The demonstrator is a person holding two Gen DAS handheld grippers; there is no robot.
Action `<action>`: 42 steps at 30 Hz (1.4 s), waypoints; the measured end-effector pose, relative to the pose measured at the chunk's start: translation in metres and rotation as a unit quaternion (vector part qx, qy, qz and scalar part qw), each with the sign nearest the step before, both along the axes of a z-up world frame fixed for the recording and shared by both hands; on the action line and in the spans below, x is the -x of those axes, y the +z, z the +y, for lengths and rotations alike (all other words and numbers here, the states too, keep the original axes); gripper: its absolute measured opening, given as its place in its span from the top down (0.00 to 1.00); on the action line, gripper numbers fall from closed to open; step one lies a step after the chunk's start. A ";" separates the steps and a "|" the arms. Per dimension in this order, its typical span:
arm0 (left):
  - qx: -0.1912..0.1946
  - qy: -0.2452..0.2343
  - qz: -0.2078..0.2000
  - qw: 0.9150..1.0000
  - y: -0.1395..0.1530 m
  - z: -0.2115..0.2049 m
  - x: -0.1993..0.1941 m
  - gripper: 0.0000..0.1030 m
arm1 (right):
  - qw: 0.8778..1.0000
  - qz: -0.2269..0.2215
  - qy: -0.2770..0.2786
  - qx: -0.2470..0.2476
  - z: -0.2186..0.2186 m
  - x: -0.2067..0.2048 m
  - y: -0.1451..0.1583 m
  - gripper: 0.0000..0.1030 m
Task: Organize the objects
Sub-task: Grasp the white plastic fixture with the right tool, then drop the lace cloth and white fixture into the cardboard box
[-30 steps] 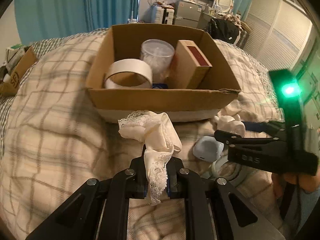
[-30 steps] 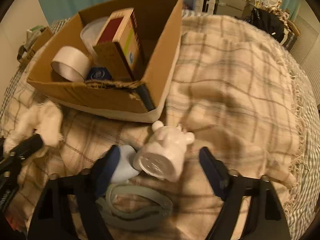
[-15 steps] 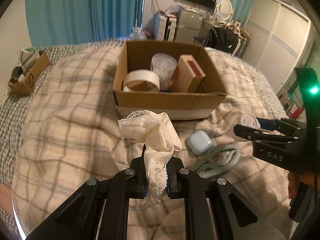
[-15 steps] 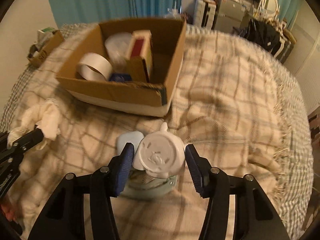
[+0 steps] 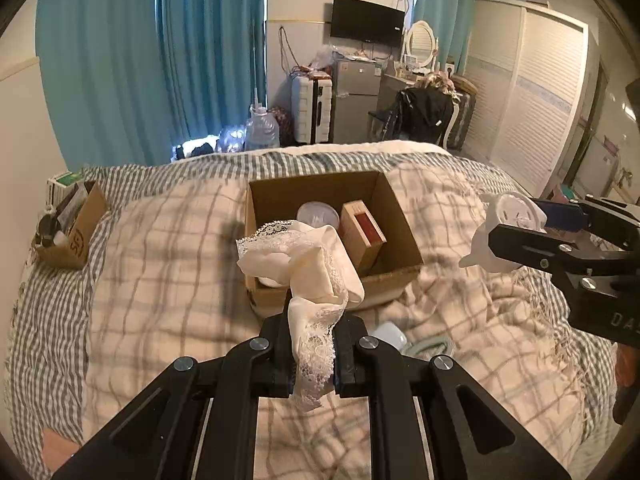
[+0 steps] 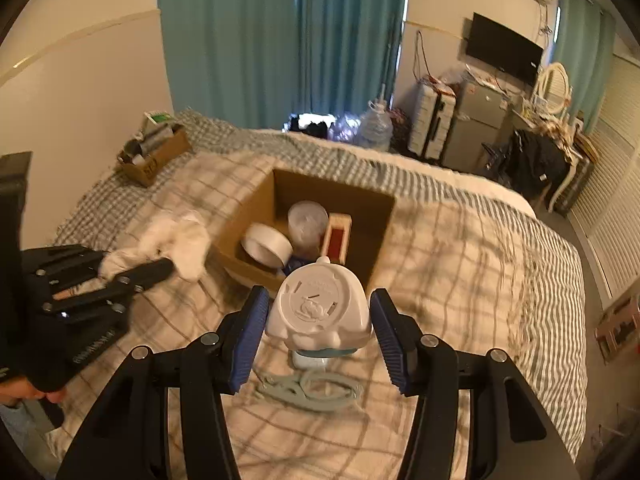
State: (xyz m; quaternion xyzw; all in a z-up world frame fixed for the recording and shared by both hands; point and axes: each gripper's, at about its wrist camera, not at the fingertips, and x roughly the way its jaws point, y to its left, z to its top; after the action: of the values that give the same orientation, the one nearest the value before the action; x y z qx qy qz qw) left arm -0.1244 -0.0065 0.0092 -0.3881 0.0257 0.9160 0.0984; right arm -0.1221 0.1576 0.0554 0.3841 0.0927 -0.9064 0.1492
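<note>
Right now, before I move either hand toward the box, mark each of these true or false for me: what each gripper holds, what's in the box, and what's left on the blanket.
1. The left gripper is shut on the lace cloth. True.
2. The right gripper is empty. False: it holds the white figurine.
3. The cardboard box contains a tape roll. True.
4. The red-faced carton lies on the blanket. False: it stands inside the box.
5. A light-blue clip lies on the blanket. True.
</note>
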 end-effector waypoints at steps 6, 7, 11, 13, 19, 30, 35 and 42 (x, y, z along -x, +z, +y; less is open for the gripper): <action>0.007 0.005 -0.001 1.000 0.001 -0.003 0.037 0.88 | 1.000 0.006 -0.001 0.007 -0.008 0.035 0.009 0.49; 0.011 0.006 -0.001 1.000 0.000 -0.002 0.045 0.88 | 1.000 0.008 -0.004 0.005 -0.008 0.045 0.008 0.49; 0.018 0.007 -0.007 1.000 -0.012 -0.001 0.087 0.88 | 1.000 0.006 -0.015 0.009 -0.008 0.089 0.002 0.49; 0.017 0.011 -0.014 1.000 -0.021 0.000 0.108 0.88 | 1.000 0.001 -0.020 0.011 -0.008 0.114 -0.006 0.49; 0.021 0.023 -0.039 0.999 -0.056 0.001 0.167 0.88 | 0.999 -0.027 -0.033 -0.012 0.000 0.174 -0.046 0.49; 0.005 0.014 -0.043 0.999 -0.077 0.009 0.192 0.61 | 0.999 -0.019 -0.030 0.023 0.009 0.194 -0.065 0.44; 0.016 0.024 -0.009 1.000 -0.049 0.008 0.166 0.26 | 0.999 0.018 -0.045 0.019 0.014 0.167 -0.030 0.32; 0.026 0.029 0.032 0.999 0.014 0.006 0.106 0.03 | 0.997 0.052 -0.064 0.006 0.033 0.102 0.027 0.23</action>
State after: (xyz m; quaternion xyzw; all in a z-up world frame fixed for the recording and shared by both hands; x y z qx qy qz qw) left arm -0.2308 -0.0004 0.0235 -0.3619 0.0417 0.9293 0.0609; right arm -0.2238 0.1902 0.0829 0.3410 0.0706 -0.9332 0.0884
